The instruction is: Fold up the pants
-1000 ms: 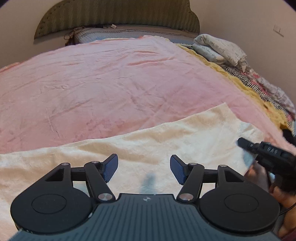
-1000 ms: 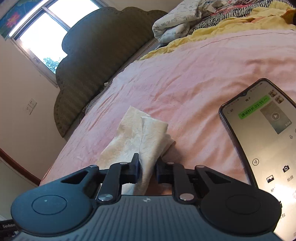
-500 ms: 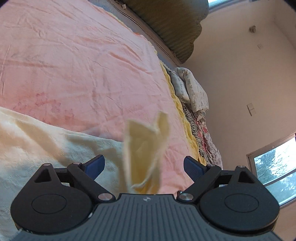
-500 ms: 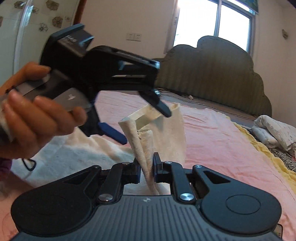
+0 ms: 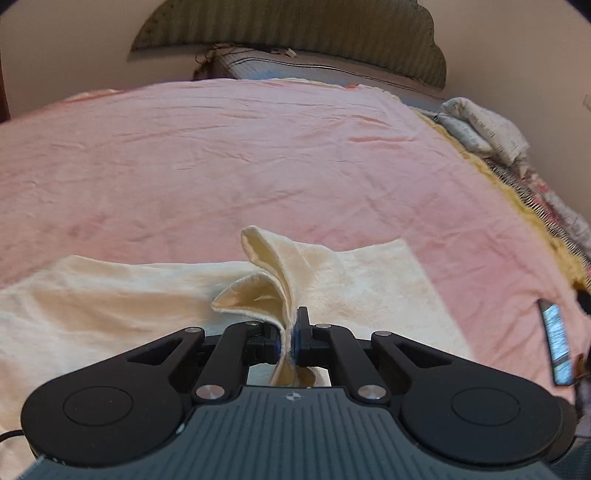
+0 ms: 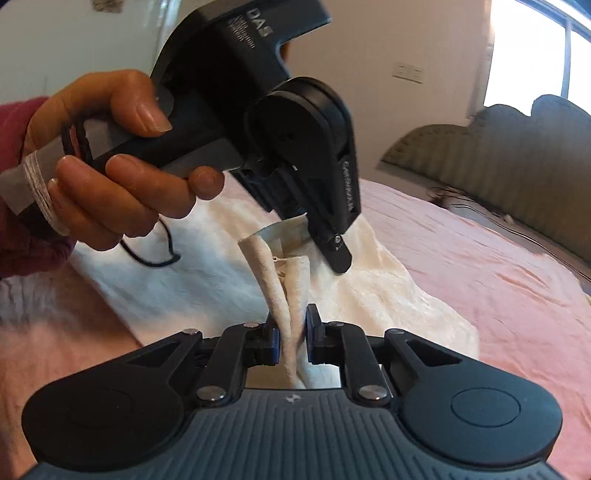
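item: pants (image 5: 373,280), cream, soft napped fabric with a crinkled surface, lying spread across the near part of the bed; one edge is lifted off the sheet into a folded, pointed peak.

item: bed sheet (image 5: 229,158), pink, thin woven cloth, lightly creased, covering the bed under the pants.

item: headboard (image 5: 295,26), olive, ribbed upholstery with a scalloped top edge, at the far end of the bed.

item: phone (image 5: 557,341), flat dark slab with a lit screen, lying on the sheet just beside the pants' right edge in the left wrist view.

item: bedding pile (image 5: 484,127), pale printed cloth over yellow and striped layers, bunched along the right side of the bed.

item: left gripper (image 5: 289,338), black plastic with blue pads, tilted downward toward the bed; jaws together, clamped on the raised fold of the pants, the cloth pinched thin between the pads. in the right wrist view its body (image 6: 258,122) looms above the fabric, fingers angled down.

item: left hand (image 6: 110,162), wrapped around the grey handle, thumb on top, fingers curled beneath, a dark red sleeve at the wrist.

item: right gripper (image 6: 293,339), same black build, pointing shallowly down; jaws nearly together, clamped on a thicker doubled strip of the pants that rises upright from between the pads, close beside the left gripper's fingertip.
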A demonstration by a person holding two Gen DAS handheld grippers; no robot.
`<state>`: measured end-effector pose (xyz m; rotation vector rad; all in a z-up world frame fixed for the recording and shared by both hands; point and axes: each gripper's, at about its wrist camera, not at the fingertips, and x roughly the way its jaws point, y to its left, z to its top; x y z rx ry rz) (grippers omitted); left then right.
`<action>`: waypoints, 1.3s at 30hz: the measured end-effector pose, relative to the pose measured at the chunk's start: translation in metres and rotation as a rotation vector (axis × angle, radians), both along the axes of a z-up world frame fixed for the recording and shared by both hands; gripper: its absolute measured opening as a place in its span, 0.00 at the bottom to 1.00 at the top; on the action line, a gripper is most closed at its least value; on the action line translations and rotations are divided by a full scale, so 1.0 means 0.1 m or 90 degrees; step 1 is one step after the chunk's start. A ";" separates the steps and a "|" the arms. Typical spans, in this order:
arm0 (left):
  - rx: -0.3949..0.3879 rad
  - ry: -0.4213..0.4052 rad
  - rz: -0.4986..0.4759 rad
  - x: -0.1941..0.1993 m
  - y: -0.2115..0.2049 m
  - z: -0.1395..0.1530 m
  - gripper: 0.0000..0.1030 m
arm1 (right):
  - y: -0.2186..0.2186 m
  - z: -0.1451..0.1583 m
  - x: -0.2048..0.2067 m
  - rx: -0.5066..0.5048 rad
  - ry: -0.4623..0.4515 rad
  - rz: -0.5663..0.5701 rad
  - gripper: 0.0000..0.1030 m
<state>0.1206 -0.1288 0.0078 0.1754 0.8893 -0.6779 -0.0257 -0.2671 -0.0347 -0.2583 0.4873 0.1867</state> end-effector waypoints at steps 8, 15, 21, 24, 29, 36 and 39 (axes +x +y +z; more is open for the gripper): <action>0.059 -0.034 0.075 0.10 0.58 -0.24 0.55 | 0.47 -0.19 0.28 -0.061 0.073 0.052 0.24; 0.023 -0.019 0.201 0.16 1.00 0.04 0.60 | 0.34 0.10 0.21 0.055 0.043 0.078 0.24; -0.069 0.076 0.179 0.03 1.15 0.11 0.61 | 0.63 -0.17 0.25 -0.085 0.077 0.077 0.24; -0.108 0.131 0.155 -0.01 1.12 0.09 0.61 | 0.71 -0.22 0.23 -0.154 0.069 0.069 0.24; -0.154 0.233 0.131 -0.02 1.00 -0.09 0.64 | 0.75 -0.31 0.20 -0.182 0.043 0.063 0.24; -0.211 0.356 0.163 0.12 0.93 -0.42 0.66 | 0.31 -0.03 0.18 0.030 0.019 0.033 0.11; -0.234 0.398 0.182 0.19 0.88 -0.56 0.68 | 0.12 0.00 0.18 0.098 0.031 0.017 0.11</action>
